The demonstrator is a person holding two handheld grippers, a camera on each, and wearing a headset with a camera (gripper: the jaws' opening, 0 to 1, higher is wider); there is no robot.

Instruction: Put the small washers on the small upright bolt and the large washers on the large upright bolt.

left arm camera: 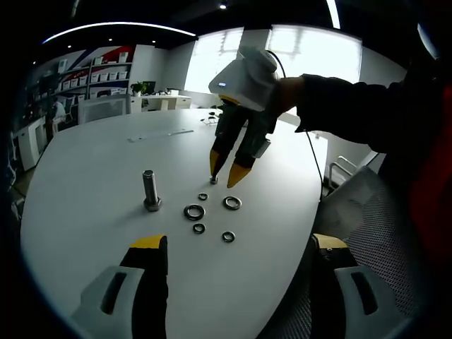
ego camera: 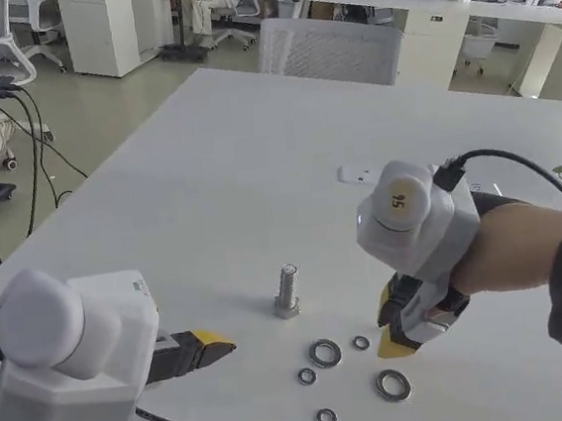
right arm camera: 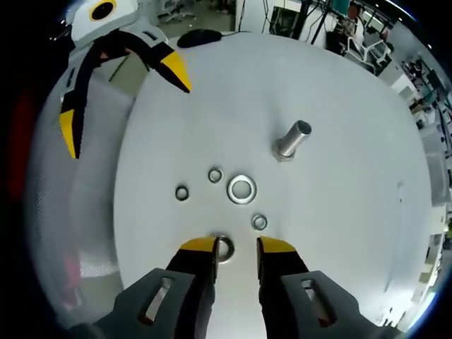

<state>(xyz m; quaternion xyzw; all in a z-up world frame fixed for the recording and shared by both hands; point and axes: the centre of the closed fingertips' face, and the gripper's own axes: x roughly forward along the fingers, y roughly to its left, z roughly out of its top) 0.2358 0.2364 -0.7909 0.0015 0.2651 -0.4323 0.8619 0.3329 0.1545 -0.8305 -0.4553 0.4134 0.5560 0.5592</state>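
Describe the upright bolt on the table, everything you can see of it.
The bolt is silvery metal, with a threaded shank and a hexagonal head. It stands upright, head down, on the white table. Only the table touches it, and its shank is bare. Five washers lie flat nearby, apart from it.

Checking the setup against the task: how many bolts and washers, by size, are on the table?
upright bolt: 1
large washers: 2
small washers: 3
Total: 6
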